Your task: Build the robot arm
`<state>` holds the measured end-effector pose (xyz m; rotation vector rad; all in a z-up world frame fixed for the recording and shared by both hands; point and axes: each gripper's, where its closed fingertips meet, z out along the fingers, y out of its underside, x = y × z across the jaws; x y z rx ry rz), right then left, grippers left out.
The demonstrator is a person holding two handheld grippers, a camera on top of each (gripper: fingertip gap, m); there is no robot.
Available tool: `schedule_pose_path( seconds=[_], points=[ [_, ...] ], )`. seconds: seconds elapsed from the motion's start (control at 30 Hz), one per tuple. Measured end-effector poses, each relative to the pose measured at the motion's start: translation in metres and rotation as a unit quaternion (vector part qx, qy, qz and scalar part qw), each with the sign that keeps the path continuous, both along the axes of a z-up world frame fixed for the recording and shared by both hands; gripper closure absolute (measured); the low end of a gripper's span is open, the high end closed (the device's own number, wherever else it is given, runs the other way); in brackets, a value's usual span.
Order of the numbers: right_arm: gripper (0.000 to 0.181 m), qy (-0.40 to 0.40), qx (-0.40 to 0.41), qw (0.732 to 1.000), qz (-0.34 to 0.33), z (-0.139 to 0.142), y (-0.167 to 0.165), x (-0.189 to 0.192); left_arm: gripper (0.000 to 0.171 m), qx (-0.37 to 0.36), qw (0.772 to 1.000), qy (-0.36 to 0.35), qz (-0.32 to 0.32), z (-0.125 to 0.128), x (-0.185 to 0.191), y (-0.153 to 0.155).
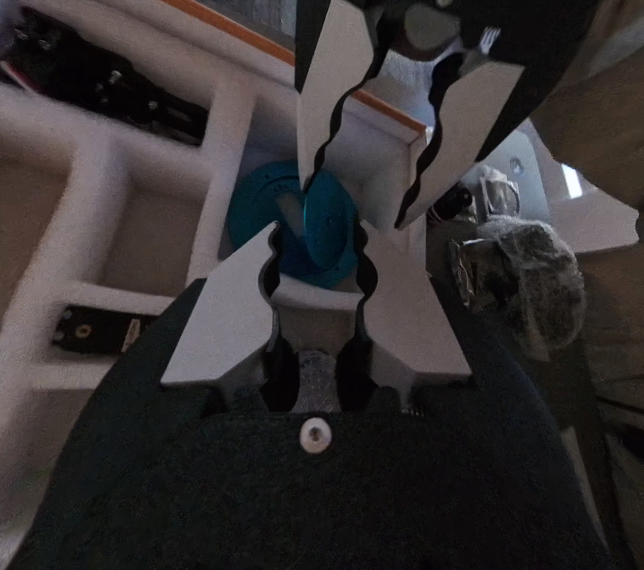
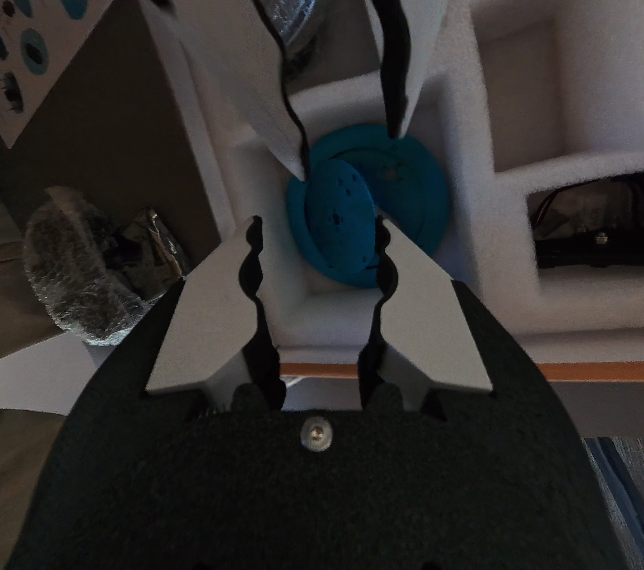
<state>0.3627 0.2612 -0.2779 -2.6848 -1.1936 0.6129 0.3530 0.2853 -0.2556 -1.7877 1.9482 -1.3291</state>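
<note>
Both grippers, left and right, jaws parted, holding nothing. Poised over blue discs in a white foam tray

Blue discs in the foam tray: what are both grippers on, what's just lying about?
In use: open left gripper; open right gripper; blue round plastic discs; white foam compartment tray.
Lying about: crumpled silver foil wrap; grey fuzzy pad; black parts in a far tray compartment.

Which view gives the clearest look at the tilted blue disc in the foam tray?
The right wrist view: the tilted blue disc shows its broad face and holes. The left wrist view shows the same disc smaller, partly behind the fingers of the left gripper.
</note>
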Motion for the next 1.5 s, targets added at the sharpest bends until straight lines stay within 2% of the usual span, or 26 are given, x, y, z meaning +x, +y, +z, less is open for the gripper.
schedule_pose_path(
  seconds=[0.17,0.2,0.23,0.3,0.4,0.47,0.57,0.63,0.73,0.83,0.93,1.03,1.17,1.23,1.33,1.43,1.5],
  points=[
    [0.119,0.019,0.017,1.000,0.001,0.013,-0.009,-0.001,0.135,0.052,0.993,0.062,-0.085,-0.024,0.005,-0.018],
    [0.119,0.021,0.021,1.000,0.001,0.014,-0.011,-0.001,0.148,0.057,0.991,0.075,-0.099,-0.029,0.003,-0.023],
    [0.123,0.027,0.016,1.000,0.005,0.015,-0.016,-0.003,0.155,0.059,0.989,0.081,-0.110,-0.032,0.002,-0.026],
    [0.121,0.018,0.006,1.000,0.003,0.007,-0.020,-0.001,0.168,0.058,0.988,0.082,-0.115,-0.035,0.003,-0.031],
    [0.119,0.027,0.029,0.999,-0.012,0.010,-0.022,0.004,0.171,0.047,0.989,0.071,-0.123,-0.029,0.002,-0.035],
    [0.120,0.050,0.074,0.995,-0.038,0.028,-0.023,0.007,0.171,0.052,0.989,0.063,-0.122,-0.024,-0.001,-0.033],
    [0.120,0.097,0.178,0.974,-0.105,0.074,-0.030,0.007,0.171,0.044,0.992,0.047,-0.109,-0.003,-0.019,-0.020],
    [0.120,0.114,0.257,0.946,-0.159,0.108,-0.043,0.008,0.171,0.024,0.996,0.024,-0.079,0.023,-0.040,-0.004],
    [0.120,0.181,0.311,0.907,-0.221,0.143,-0.090,-0.020,0.171,-0.001,1.000,-0.005,-0.001,0.072,-0.096,0.037],
    [0.118,0.216,0.323,0.890,-0.239,0.141,-0.145,-0.069,0.171,0.031,0.991,-0.016,0.130,0.110,-0.174,0.106],
    [0.116,0.243,0.322,0.890,-0.214,0.118,-0.188,-0.134,0.171,0.000,0.959,0.001,0.285,0.118,-0.256,0.177],
    [0.112,0.232,0.351,0.879,-0.224,0.093,-0.202,-0.178,0.171,-0.067,0.915,0.024,0.397,0.087,-0.312,0.220],
    [0.114,0.319,0.347,0.845,-0.252,0.080,-0.201,-0.235,0.171,-0.128,0.869,0.067,0.473,0.018,-0.339,0.254],
    [0.113,0.312,0.358,0.842,-0.254,0.072,-0.199,-0.252,0.171,-0.160,0.850,0.075,0.497,-0.007,-0.341,0.270],
    [0.113,0.297,0.383,0.841,-0.242,0.074,-0.206,-0.272,0.171,-0.223,0.822,0.070,0.520,-0.031,-0.335,0.291],
    [0.113,0.289,0.391,0.841,-0.237,0.079,-0.218,-0.282,0.171,-0.271,0.808,0.090,0.516,-0.055,-0.335,0.300],
    [0.113,0.285,0.390,0.842,-0.242,0.078,-0.224,-0.283,0.168,-0.274,0.800,0.098,0.524,-0.064,-0.338,0.306]
  ],
)
